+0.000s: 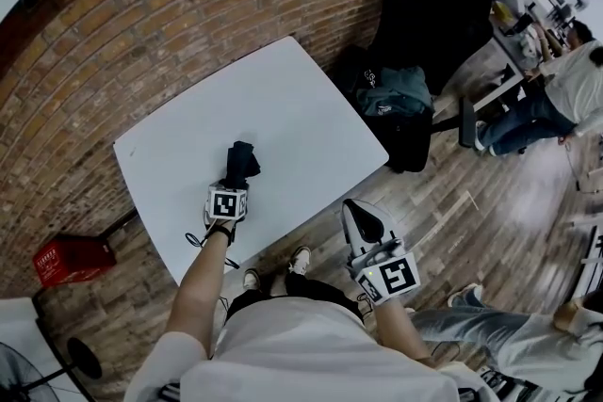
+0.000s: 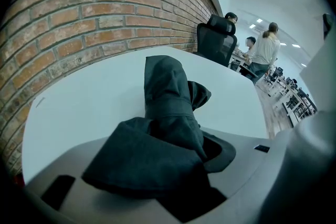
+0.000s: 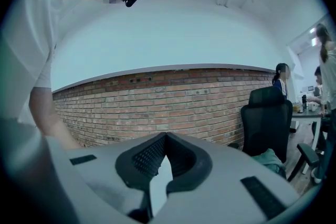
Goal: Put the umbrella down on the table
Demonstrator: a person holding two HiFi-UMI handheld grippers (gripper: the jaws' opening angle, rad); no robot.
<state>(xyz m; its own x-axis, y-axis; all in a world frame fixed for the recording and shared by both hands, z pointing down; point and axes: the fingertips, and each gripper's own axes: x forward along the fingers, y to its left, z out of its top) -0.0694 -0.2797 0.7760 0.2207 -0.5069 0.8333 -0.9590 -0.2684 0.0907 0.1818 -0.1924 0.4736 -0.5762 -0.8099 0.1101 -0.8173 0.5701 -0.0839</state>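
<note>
Closest in — right gripper (image 3: 165,136): its jaws are sitting closed tip to tip with nothing between them, and it is hanging off the table's (image 1: 283,108) near edge, clear of the white top.
Left gripper (image 1: 229,182): it is reaching over the table's near edge and tilting down, its jaws clamping the dark folded umbrella (image 1: 241,162).
Umbrella: one end is sitting between the left gripper's jaws, and the rest is stretching away over the table's near middle. Whether it is resting on the top, I cannot tell.
Red crate (image 1: 71,259): it is sitting on the floor off the table's left corner.
Black bags (image 1: 410,141): they are piling up on the floor just beside the table's right corner, with a teal cloth lying on top.
Office chair (image 2: 215,42): it is standing past the table's far side.
Brick wall (image 2: 79,18): it is running along behind the table.
People (image 1: 556,89): they are gathering at desks well beyond the table — past the bags.
</note>
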